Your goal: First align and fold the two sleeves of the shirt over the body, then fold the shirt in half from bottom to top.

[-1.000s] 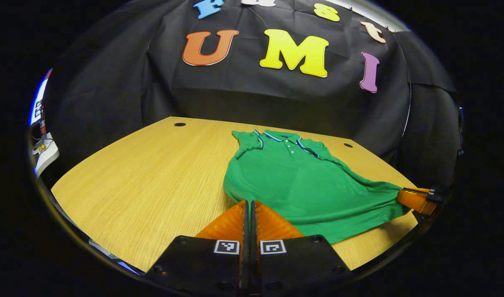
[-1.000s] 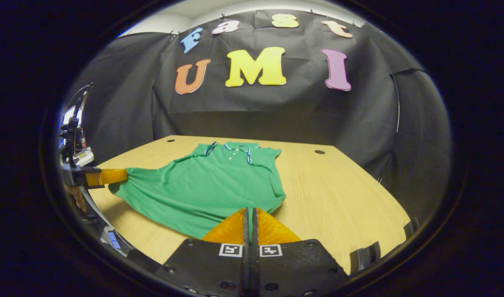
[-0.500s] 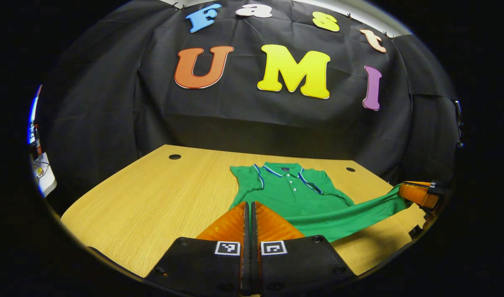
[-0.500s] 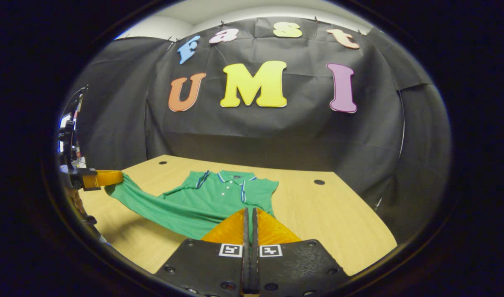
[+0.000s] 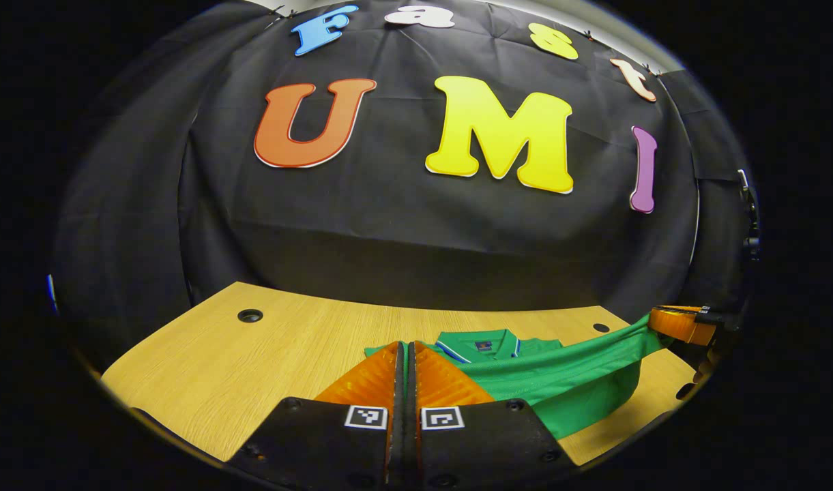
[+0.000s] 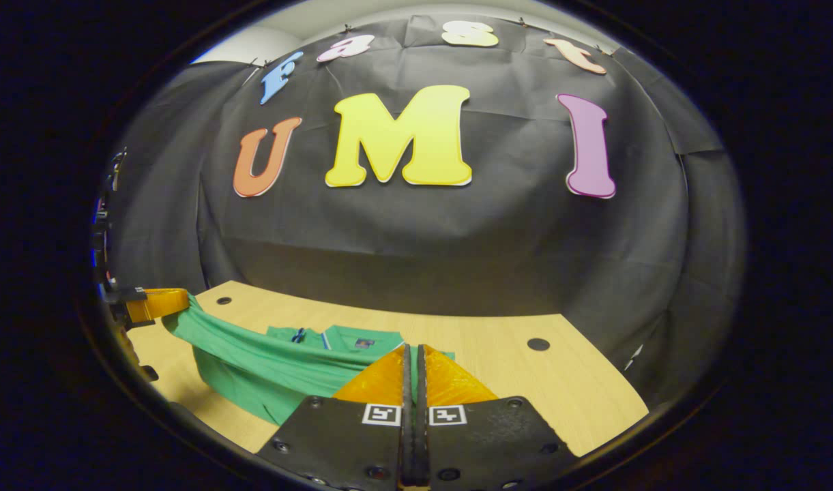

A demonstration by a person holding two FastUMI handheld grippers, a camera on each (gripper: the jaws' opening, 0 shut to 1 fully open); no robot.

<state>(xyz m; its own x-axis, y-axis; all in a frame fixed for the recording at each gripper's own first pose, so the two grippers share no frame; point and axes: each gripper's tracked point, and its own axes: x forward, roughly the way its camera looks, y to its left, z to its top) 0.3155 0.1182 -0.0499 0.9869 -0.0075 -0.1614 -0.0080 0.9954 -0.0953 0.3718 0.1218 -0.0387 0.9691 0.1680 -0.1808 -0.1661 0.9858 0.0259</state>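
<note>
Spanning the lower half of both views, wooden table (image 5: 252,354) with cable holes near its far corners, black cloth wall behind. Green polo shirt (image 5: 559,382) lies on the table at 4 o'clock in left gripper view, collar at far side, bottom hem lifted off the surface and stretched as a raised band between the two grippers, sagging in the middle. In right gripper view the shirt (image 6: 266,372) sits at 8 o'clock, collar visible past the raised hem.

Left gripper (image 5: 404,351) at 6 o'clock, fingers pressed together with green fabric pinched at the tips; shirt runs from its tips toward 3 o'clock. Right gripper (image 6: 411,354) at 6 o'clock of its own view, fingers likewise closed on a hem corner; shirt extends from tips toward 9 o'clock. Each gripper also appears at the far edge of the other's view, hem corner clamped.
</note>
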